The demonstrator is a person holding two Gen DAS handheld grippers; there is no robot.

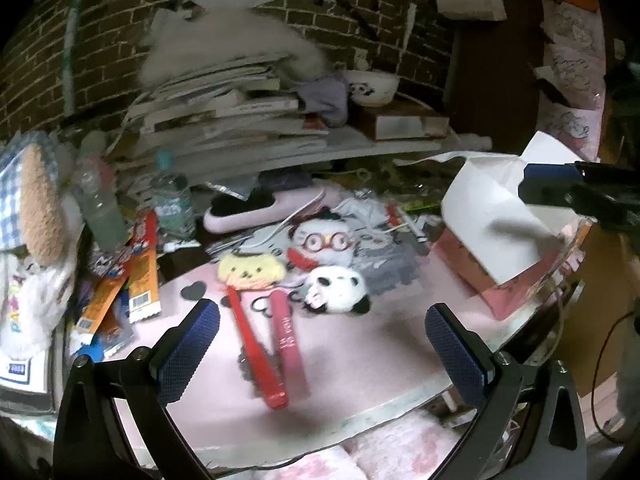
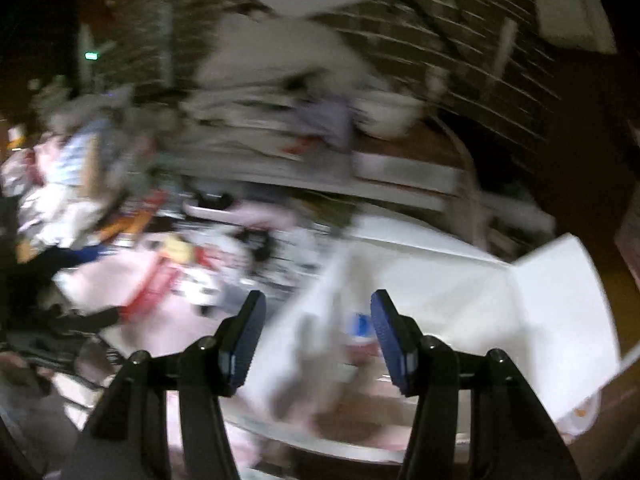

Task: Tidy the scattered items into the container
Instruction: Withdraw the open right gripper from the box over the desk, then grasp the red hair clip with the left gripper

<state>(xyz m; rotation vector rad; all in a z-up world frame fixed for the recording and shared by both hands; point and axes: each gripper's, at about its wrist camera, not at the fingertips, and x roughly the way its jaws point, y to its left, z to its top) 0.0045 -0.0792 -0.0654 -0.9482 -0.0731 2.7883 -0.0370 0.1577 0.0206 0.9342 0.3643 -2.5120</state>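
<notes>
Nearest the left wrist lens, the left gripper hangs low in the frame with its blue-padded fingers spread wide and nothing between them. Just past it on the pink tabletop lie a red stick and a pink stick, side by side and touching near their lower ends. Above them at frame centre sit a yellow plush, a panda plush and a round plush with red glasses, all close together. Orange snack packets spill along the left edge beside two plastic bottles. At the right of the frame stands the white container, its flaps up, on a pink box at the tabletop's edge; the right gripper shows dark and blue above it.

Behind everything, a leaning stack of books with a white bowl to its right rises against a dark brick wall.

The right wrist view is badly smeared. Its gripper is spread apart, empty, over the container's open mouth at lower centre, where something small with a blue mark lies inside; what it is cannot be told.
</notes>
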